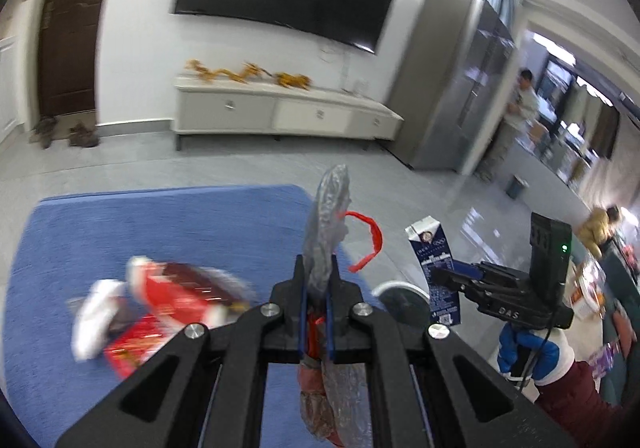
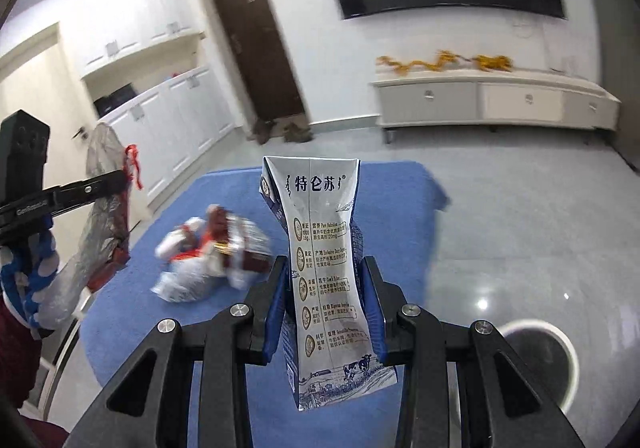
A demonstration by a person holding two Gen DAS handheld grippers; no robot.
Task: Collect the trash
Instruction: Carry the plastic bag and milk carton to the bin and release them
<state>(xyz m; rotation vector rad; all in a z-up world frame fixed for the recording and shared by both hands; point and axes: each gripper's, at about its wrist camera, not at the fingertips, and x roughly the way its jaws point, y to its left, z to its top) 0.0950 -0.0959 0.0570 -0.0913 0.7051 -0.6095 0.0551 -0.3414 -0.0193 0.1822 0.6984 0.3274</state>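
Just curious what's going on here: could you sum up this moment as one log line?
left claw: shut on plastic wrapper | right claw: shut on milk carton | more trash on blue rug | bin nearby

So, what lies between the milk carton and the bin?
Nothing: in the right wrist view only bare grey floor separates the milk carton, held in the right gripper, from the bin lower right.

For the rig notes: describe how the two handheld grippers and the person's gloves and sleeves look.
Both grippers are black plastic with silver screws and blue pads: left gripper, right gripper. The right one carries a black box with a green light and a cable. White gloves with blue patches, maroon sleeves.
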